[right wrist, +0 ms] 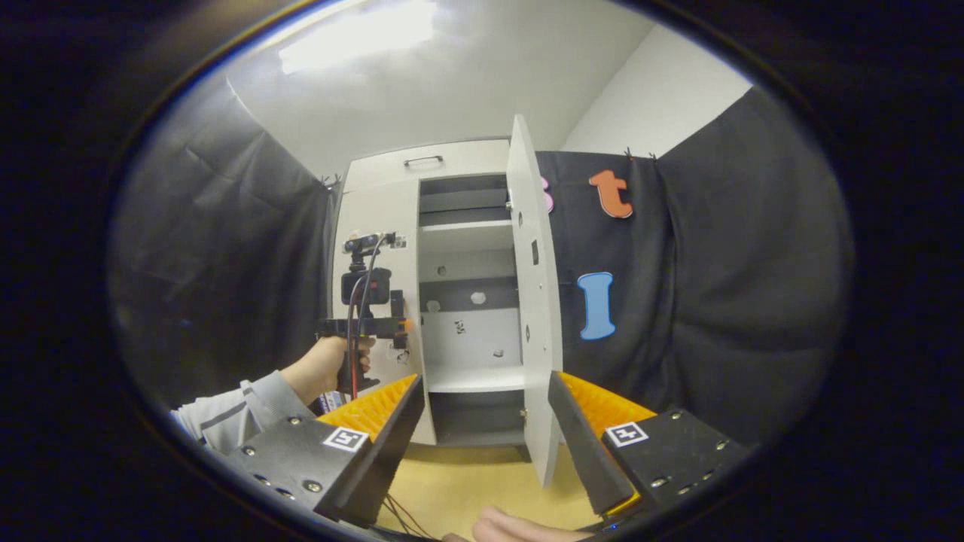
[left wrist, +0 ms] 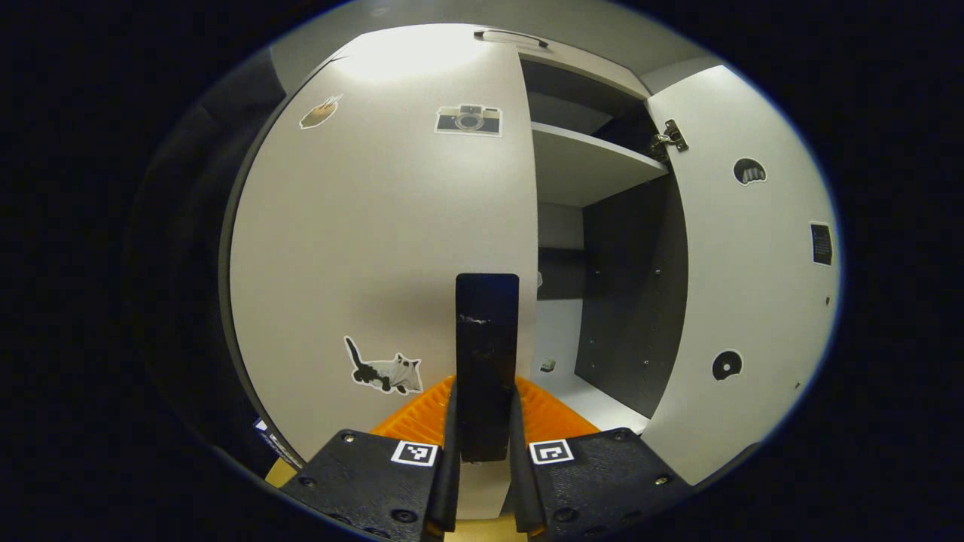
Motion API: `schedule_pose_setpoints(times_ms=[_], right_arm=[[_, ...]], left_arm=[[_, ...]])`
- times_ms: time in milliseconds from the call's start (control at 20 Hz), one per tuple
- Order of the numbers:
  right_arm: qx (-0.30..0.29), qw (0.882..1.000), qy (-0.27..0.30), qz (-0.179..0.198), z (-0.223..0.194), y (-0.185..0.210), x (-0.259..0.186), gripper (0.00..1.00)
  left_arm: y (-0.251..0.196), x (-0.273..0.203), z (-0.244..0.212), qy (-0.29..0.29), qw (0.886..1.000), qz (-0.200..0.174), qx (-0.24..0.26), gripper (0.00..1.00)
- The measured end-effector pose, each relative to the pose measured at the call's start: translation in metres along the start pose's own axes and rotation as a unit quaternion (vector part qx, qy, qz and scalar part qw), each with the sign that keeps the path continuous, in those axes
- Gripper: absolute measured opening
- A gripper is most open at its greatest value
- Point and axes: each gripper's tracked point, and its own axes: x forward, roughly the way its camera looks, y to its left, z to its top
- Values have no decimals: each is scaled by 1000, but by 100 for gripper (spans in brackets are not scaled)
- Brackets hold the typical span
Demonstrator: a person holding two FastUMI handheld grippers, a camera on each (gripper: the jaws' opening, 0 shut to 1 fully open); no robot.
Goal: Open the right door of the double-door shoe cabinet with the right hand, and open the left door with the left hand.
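Fingers, left: closing on the black handle (left wrist: pixel 487 361) of the left door (left wrist: pixel 376 248), both fingers (left wrist: pixel 449 452) pressing its sides in the left gripper view.
Fingers, right: standing wide apart, holding nothing, framing the cabinet from well back in the right gripper view; right gripper (right wrist: pixel 482 429) hanging over the floor.
Left gripper, far view: sitting against the left door's inner edge, left gripper (right wrist: pixel 399 325) carried by a hand (right wrist: pixel 331 365) in a grey sleeve (right wrist: pixel 226 414).
Right door: standing swung out already (right wrist: pixel 533 301), inner face and hinge (left wrist: pixel 669 138) showing, well clear of the cabinet front.
Left door: lying flat and closed against the cabinet (right wrist: pixel 422 162), stickers on its face.
Step in hand: judging the right-door half done, left-door pull just beginning, grip apparently set.
Next move: calling for a pull outward along an arc about the left-side hinges, keeping the squeeze firm so the narrow handle is not slipping out.
Interior: showing pale shelves (left wrist: pixel 587 162) and a dark side panel (left wrist: pixel 633 301), a few small bits lying inside, too small to tell.
Surface: showing a yellowish wooden floor (right wrist: pixel 467 482) under the cabinet.
Room: showing black cloth wall (right wrist: pixel 715 286) on both sides, white ceiling (right wrist: pixel 452 83) glaring with a lamp's reflection.
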Motion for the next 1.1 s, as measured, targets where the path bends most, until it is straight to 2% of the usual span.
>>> schedule_pose_setpoints(times_ms=[200,250,300,400,550,600,650,700,750,950,1000,1100], right_arm=[[-20,1000,17,10,-7,10,-3,99],[-25,999,20,17,-9,14,-5,94],[-30,999,22,21,-9,18,-7,98],[-37,999,22,27,-10,28,-11,98],[-68,997,21,20,-14,33,-11,94],[-77,997,20,16,-13,35,-11,99],[-85,996,21,16,-16,36,-11,94],[-87,996,22,19,-18,40,-11,94],[-86,996,21,19,-18,42,-11,98],[-65,998,11,3,-14,36,-16,98],[-56,998,10,-1,-14,34,-17,94],[-43,999,12,-3,-18,32,-15,98]], left_arm=[[5,-21,-1,4,1000,-6,-1,28],[5,-26,0,3,1000,-10,-4,27],[6,-31,1,2,1000,-14,-7,28],[8,-41,1,0,1000,-16,-8,28],[10,-54,0,5,1000,-16,-6,27],[11,-58,0,5,1000,-17,-6,24],[13,-63,0,7,1000,-21,-8,24],[13,-68,0,8,1000,-24,-11,23],[15,-72,0,7,1000,-26,-11,23],[22,-91,1,6,1000,-25,-10,22],[25,-97,1,8,1000,-25,-12,21],[31,-108,1,9,1000,-25,-12,20]])
